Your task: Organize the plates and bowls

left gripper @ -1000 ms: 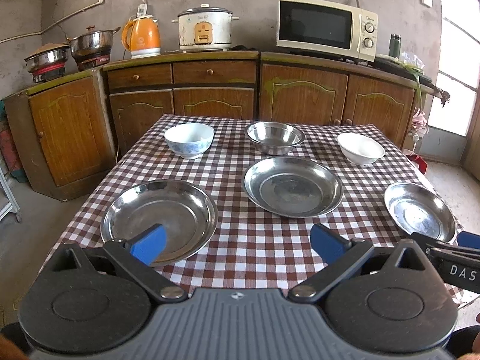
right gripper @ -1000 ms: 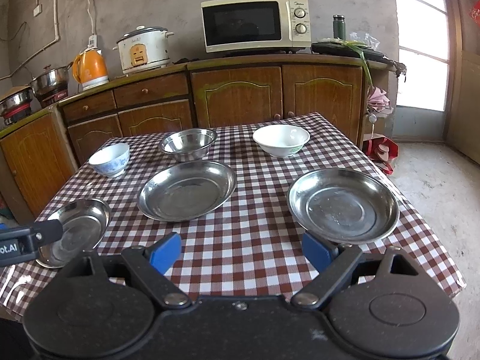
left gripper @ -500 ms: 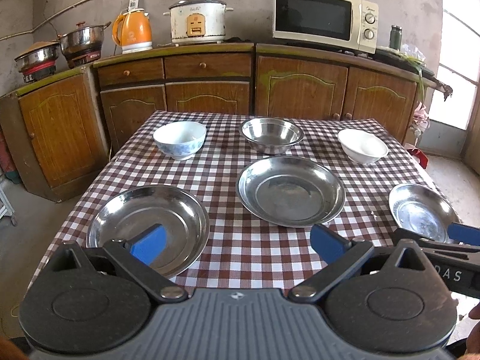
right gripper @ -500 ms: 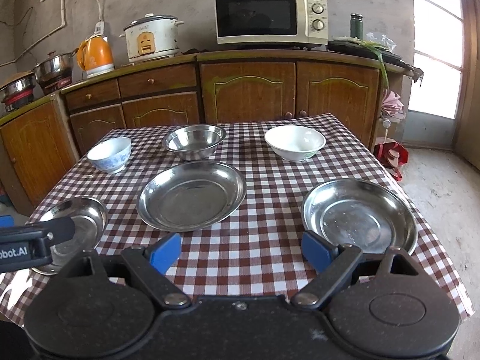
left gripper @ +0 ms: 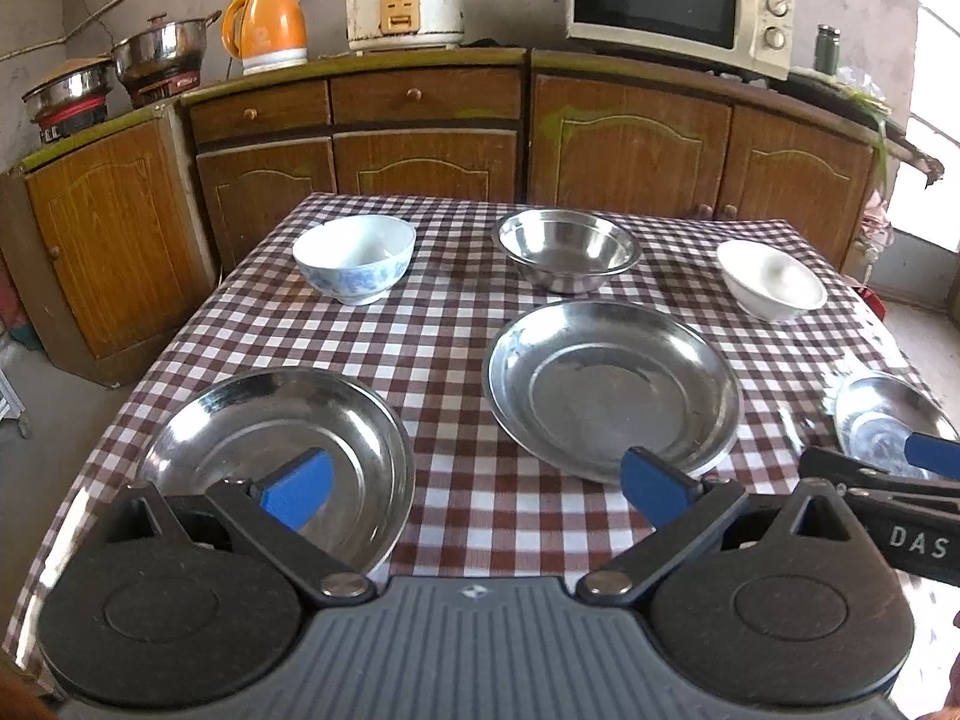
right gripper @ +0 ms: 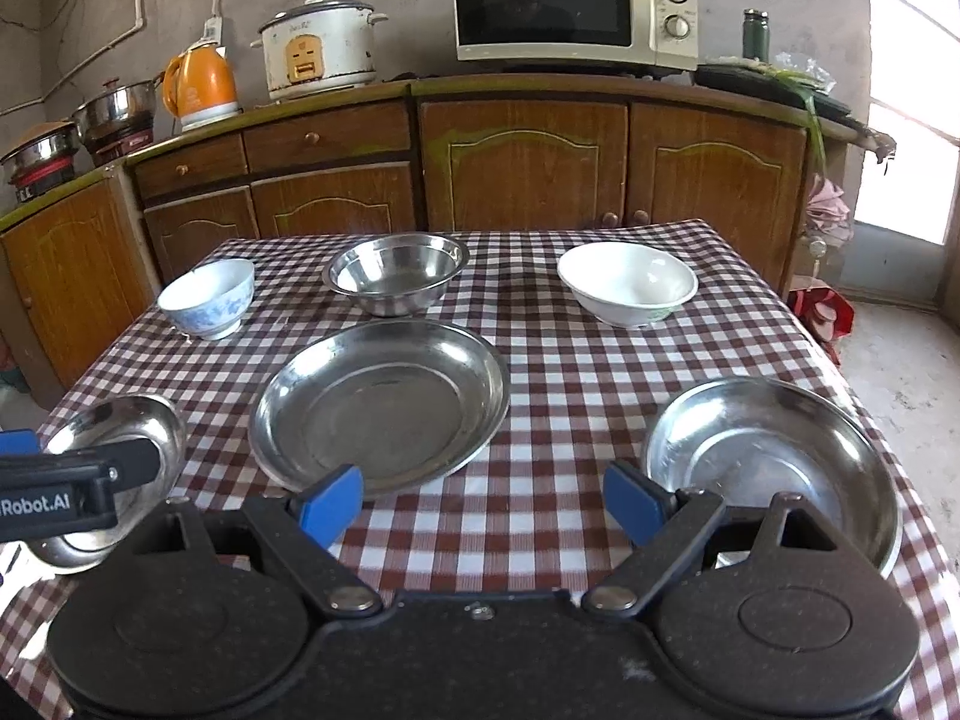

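Both grippers hover with jaws spread wide and empty: left gripper (left gripper: 474, 483) above the left steel plate (left gripper: 276, 444) at the bench's near-left corner, right gripper (right gripper: 480, 504) beside the right steel plate (right gripper: 774, 462) at the near-right corner. Center plate (right gripper: 378, 402) lies mid-bench; three bowls line the far edge. Risk: thin, slick rims may slip from the pads, and the near plates could slide off the edge.

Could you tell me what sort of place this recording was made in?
Most likely a modest home kitchen: a microwave, rice cooker and orange kettle stand on wooden cabinets, behind a table with a checked cloth.
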`<act>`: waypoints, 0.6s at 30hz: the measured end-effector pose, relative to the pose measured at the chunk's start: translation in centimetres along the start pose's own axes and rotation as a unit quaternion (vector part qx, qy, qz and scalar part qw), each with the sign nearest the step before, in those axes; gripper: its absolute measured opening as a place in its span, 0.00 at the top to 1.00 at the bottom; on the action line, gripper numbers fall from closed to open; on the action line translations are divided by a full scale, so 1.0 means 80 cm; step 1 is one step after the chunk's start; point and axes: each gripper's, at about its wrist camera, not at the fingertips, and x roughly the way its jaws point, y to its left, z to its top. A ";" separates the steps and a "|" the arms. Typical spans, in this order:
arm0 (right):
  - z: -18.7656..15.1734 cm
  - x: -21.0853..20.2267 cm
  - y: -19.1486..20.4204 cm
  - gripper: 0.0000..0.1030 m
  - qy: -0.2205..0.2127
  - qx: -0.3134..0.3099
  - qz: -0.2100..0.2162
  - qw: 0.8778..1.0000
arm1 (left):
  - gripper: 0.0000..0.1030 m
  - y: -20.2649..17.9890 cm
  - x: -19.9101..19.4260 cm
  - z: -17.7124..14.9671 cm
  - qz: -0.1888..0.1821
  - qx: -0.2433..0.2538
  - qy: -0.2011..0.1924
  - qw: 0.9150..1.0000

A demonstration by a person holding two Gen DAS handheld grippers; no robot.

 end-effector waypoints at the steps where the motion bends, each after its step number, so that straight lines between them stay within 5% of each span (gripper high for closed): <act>1: 0.004 0.009 -0.001 0.00 0.002 -0.003 0.001 1.000 | 0.00 0.001 0.008 0.003 0.002 -0.003 0.003 1.000; 18: 0.038 0.165 -0.018 0.01 0.049 -0.016 0.006 0.999 | 0.06 0.009 0.149 0.039 0.011 -0.005 0.044 0.999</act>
